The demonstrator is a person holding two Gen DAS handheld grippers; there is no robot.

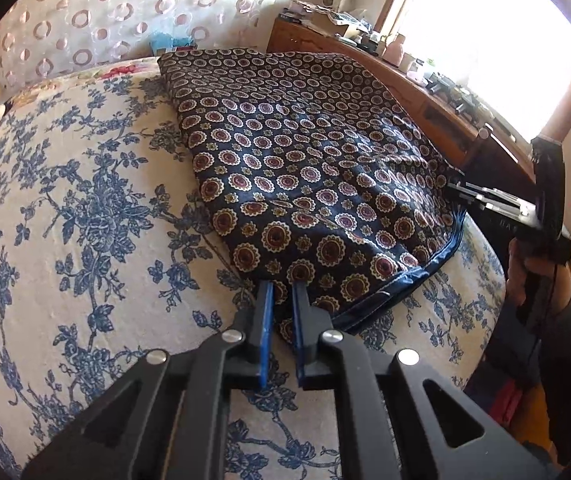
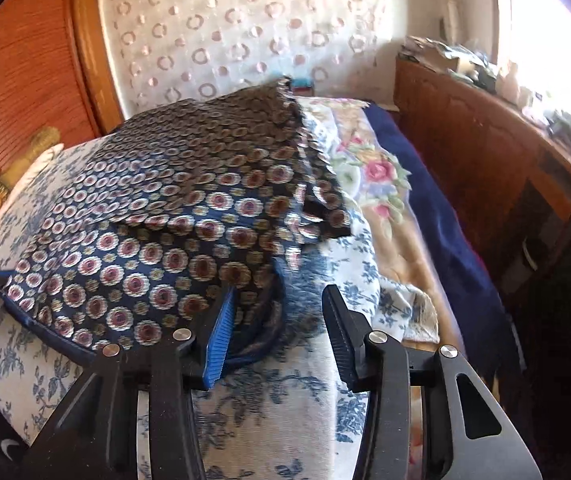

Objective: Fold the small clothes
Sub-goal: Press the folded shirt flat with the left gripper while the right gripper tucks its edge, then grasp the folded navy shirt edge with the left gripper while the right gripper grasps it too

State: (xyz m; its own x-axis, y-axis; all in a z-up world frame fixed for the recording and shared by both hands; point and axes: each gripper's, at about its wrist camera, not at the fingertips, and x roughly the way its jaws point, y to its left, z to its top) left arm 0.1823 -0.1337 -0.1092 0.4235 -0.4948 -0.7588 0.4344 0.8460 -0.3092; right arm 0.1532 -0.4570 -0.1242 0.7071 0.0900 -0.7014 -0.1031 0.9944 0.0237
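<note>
Blue-padded and nearly together, the left gripper [image 1: 282, 288] pinched the near corner of the patterned garment [image 1: 305, 168], which lay on the floral bedspread [image 1: 65, 200] with its long axis running away from the jaws. Beside the hem's other corner, the right gripper [image 2: 277, 292] stood spread wide, holding nothing.

L gripper [image 1: 282, 292] nearly closed; R gripper [image 2: 279, 300] spread.

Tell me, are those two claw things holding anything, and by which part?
The left gripper pinches the near corner of the dark patterned cloth. The right gripper is open at the cloth's hem, holding nothing.
</note>
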